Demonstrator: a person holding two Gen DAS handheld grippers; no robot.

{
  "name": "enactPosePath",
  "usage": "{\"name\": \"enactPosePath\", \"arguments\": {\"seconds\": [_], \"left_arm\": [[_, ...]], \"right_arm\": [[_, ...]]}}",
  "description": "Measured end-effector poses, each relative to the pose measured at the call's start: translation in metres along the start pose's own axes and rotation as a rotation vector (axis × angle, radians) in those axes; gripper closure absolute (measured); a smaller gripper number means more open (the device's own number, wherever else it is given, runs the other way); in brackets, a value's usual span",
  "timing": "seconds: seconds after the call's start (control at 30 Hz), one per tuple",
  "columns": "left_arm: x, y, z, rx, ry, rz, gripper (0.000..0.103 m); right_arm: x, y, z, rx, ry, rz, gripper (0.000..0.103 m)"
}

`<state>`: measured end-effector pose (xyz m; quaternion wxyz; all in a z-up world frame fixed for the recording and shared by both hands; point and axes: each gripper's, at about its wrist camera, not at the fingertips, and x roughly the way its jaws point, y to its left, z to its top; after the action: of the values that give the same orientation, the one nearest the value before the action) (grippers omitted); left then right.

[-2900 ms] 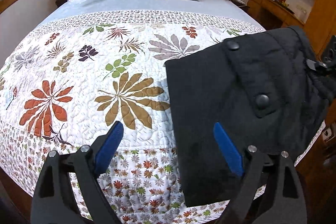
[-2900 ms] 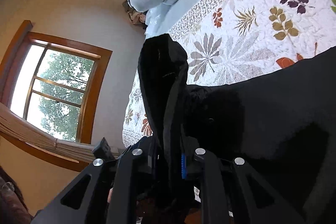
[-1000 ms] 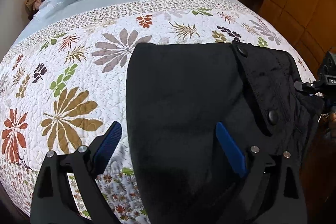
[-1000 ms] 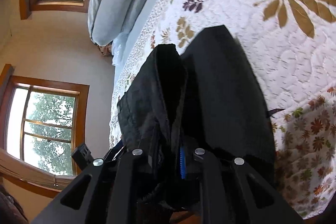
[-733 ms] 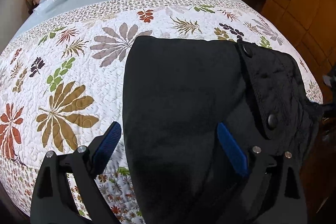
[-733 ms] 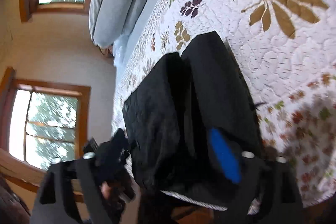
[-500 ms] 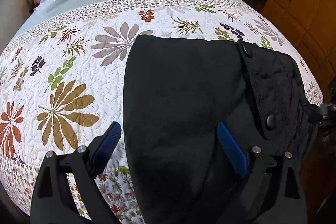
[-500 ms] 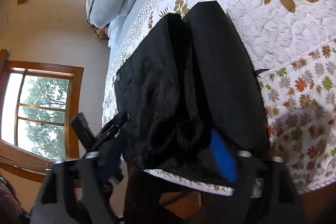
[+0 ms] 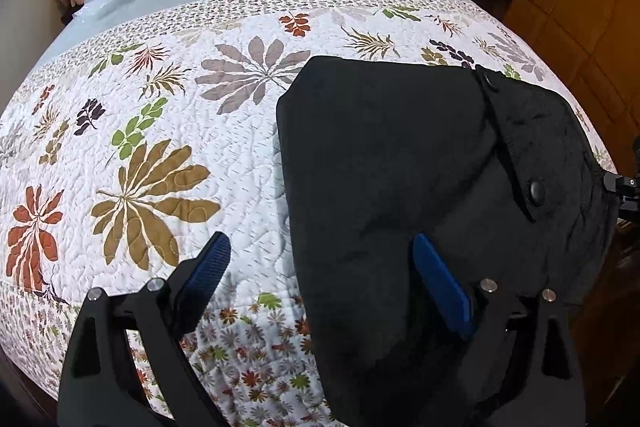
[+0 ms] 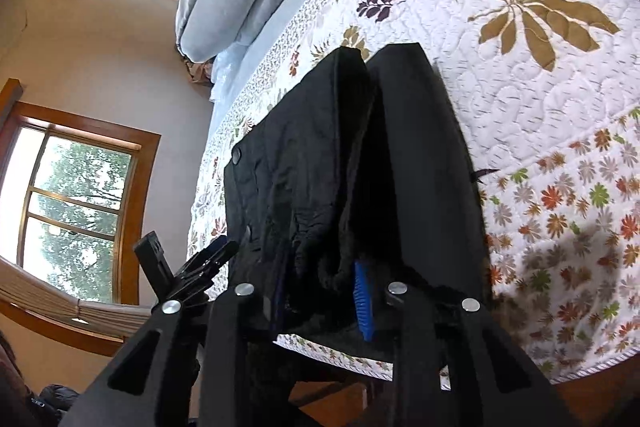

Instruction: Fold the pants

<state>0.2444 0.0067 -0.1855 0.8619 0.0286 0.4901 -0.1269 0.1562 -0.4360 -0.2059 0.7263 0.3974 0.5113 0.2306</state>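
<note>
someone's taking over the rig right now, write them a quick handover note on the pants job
Left gripper: open, holding nothing, hovering over the near left edge of the black pants.
Right gripper: jaws closed in on a bunched part of the pants at their right end; the grip looks firm, but the contact is partly hidden by cloth.
Pants: folded into a compact stack on the floral quilt, at the near right part of the bed, the near end hanging over the edge.
Done: the main folds, by the look of it.
Left: release the right end, tidy the bunched section, and check that the stack lies flat.

Wood-framed windows, quilted bed
</note>
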Motion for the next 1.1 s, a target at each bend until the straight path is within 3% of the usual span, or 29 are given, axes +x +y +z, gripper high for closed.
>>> {"name": "enactPosePath", "arguments": {"seconds": [0.13,0.23,0.33,0.4,0.5,0.67,0.8,1.1], "left_arm": [[0.007,-0.003,0.000,-0.002,0.006,0.002,0.008],[0.008,-0.002,0.000,-0.004,0.008,-0.007,0.008],[-0.002,0.004,-0.001,-0.004,0.002,-0.017,0.009],[-0.010,0.015,-0.003,-0.024,0.006,-0.057,0.007],[-0.018,0.032,-0.010,-0.071,0.053,-0.150,0.003],[-0.012,0.057,-0.027,-0.175,0.158,-0.263,0.003],[0.001,0.078,-0.041,-0.301,0.228,-0.333,0.003],[0.025,0.081,-0.047,-0.323,0.285,-0.367,0.003]], "right_arm": [[0.001,-0.015,-0.001,0.031,0.010,-0.017,0.074],[-0.001,-0.025,-0.001,0.065,0.025,0.009,0.067],[-0.021,-0.018,-0.001,0.027,-0.032,-0.008,0.048],[-0.044,-0.009,0.001,-0.023,-0.073,-0.030,0.017],[-0.062,-0.007,0.004,-0.044,-0.077,-0.044,0.007],[-0.058,-0.027,0.010,0.009,0.018,-0.061,0.005],[-0.044,-0.043,0.011,0.061,0.066,-0.010,0.005],[-0.026,-0.024,0.018,-0.018,0.112,-0.077,0.005]]}}
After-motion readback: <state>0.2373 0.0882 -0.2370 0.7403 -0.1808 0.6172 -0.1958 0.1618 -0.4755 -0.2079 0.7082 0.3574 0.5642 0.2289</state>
